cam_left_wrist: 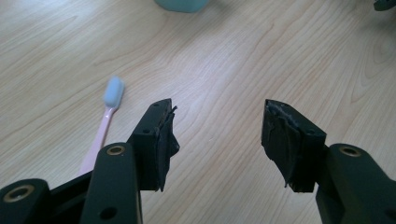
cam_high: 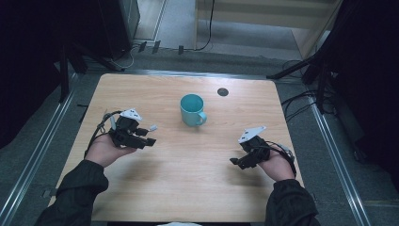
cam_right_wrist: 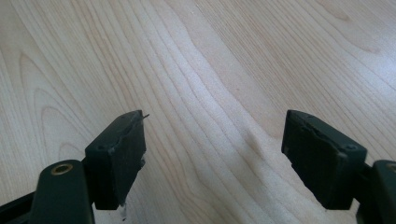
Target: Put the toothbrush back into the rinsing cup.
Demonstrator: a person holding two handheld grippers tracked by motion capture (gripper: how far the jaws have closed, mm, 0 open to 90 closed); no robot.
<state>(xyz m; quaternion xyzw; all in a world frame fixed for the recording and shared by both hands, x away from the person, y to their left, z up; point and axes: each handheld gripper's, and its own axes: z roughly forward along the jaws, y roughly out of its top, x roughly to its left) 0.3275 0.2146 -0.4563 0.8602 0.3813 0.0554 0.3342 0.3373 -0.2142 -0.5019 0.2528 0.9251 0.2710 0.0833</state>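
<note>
Lying beside the open left tool (cam_left_wrist: 219,140), a pink toothbrush (cam_left_wrist: 105,126)

Lighting — we note even overhead light on the table (cam_high: 188,179), dark surrounds, soft shadows; the gripper views are sharp — near edges slightly blurred.

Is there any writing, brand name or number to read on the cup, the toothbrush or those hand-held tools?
None can be read.
Teal cup: plain, no print visible.
Pink toothbrush: no lettering visible on the handle.
Left gripper and right gripper: black jaws, no labels.
Dark round spot on the table: too small to tell.
</note>
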